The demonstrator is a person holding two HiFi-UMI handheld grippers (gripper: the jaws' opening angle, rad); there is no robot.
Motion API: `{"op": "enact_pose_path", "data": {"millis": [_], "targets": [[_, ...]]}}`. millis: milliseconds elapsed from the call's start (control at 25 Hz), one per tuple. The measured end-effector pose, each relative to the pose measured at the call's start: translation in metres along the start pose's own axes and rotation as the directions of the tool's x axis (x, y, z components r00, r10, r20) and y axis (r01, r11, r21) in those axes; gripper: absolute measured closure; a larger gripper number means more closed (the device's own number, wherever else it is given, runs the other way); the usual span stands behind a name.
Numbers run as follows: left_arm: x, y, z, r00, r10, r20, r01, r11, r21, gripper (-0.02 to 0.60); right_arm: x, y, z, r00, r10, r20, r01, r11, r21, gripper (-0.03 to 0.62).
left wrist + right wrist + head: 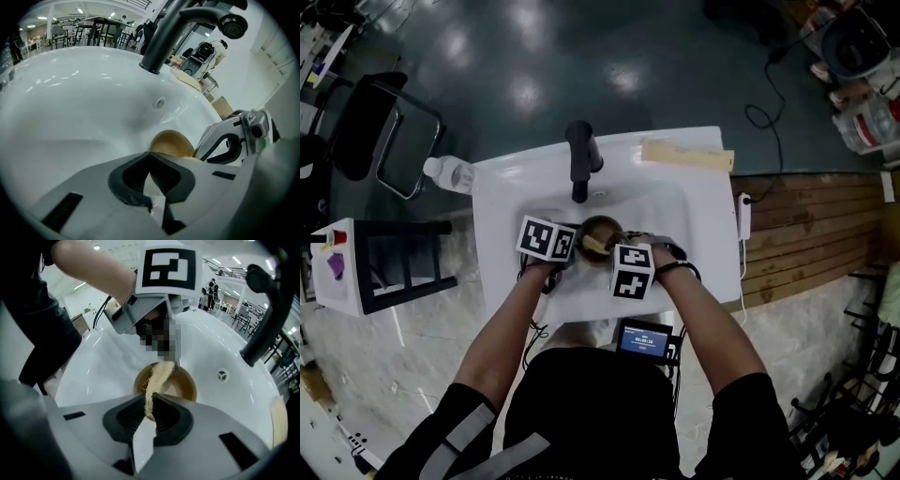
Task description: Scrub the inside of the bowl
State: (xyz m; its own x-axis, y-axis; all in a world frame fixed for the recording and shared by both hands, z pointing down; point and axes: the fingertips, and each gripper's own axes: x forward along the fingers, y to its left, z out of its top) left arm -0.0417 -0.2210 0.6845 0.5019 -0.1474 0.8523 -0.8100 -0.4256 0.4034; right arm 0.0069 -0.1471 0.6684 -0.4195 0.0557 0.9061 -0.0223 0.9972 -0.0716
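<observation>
A brown wooden bowl sits in the white sink, below the black faucet. My left gripper comes in from the left and is shut on the bowl's rim; in the right gripper view the left gripper meets the far rim. My right gripper is shut on a pale fibrous scrubber strip, which reaches into the bowl. In the head view the right gripper is at the bowl's near right, with the scrubber over the bowl.
The faucet arches over the basin's back, with an overflow hole under it. A plastic bottle lies at the sink's left corner and a wooden board at its back right. A black chair stands to the left.
</observation>
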Motion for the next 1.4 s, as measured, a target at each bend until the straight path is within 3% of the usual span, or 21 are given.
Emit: {"op": "enact_pose_path", "data": {"millis": [160,360,440,600,800,920,1120,1200,1400], "targets": [[0.000,0.000,0.002,1.000,-0.005,0.011,0.005,1.000,0.005,0.572,-0.021,-0.014,-0.002,0.994,-0.060,0.091,0.042,0.980,0.192,0.551],[0.001,-0.001,0.006,0.999,-0.028,0.044,0.029,0.999,-0.024,0.571,-0.040,-0.026,-0.009,0.976,-0.152,0.155,0.079,0.914,0.399,0.551],[0.000,-0.004,0.012,0.996,-0.048,0.071,0.051,0.998,-0.035,0.567,-0.043,-0.030,-0.014,0.970,-0.194,0.149,0.107,0.885,0.453,0.551],[-0.007,-0.010,0.016,0.991,-0.087,0.106,0.094,0.994,-0.059,0.503,-0.049,-0.033,-0.019,0.955,-0.258,0.144,0.141,0.826,0.545,0.551],[-0.035,-0.014,0.027,0.977,-0.100,0.186,0.104,0.995,-0.012,0.503,-0.073,-0.039,-0.015,0.937,-0.321,0.139,0.168,0.764,0.623,0.551],[-0.061,-0.030,0.037,0.947,-0.160,0.280,0.157,0.987,0.032,0.503,-0.088,-0.040,-0.012,0.922,-0.358,0.147,0.181,0.734,0.655,0.551],[-0.113,-0.063,0.041,0.866,-0.285,0.412,0.254,0.958,0.130,0.520,-0.124,-0.031,-0.001,0.882,-0.440,0.166,0.211,0.686,0.696,0.551],[-0.134,-0.074,0.042,0.830,-0.317,0.459,0.257,0.948,0.190,0.575,-0.138,-0.025,0.006,0.862,-0.473,0.180,0.221,0.673,0.706,0.551],[-0.168,-0.104,0.027,0.757,-0.381,0.532,0.202,0.909,0.363,0.577,-0.166,0.006,0.021,0.814,-0.532,0.233,0.225,0.659,0.718,0.551]]}}
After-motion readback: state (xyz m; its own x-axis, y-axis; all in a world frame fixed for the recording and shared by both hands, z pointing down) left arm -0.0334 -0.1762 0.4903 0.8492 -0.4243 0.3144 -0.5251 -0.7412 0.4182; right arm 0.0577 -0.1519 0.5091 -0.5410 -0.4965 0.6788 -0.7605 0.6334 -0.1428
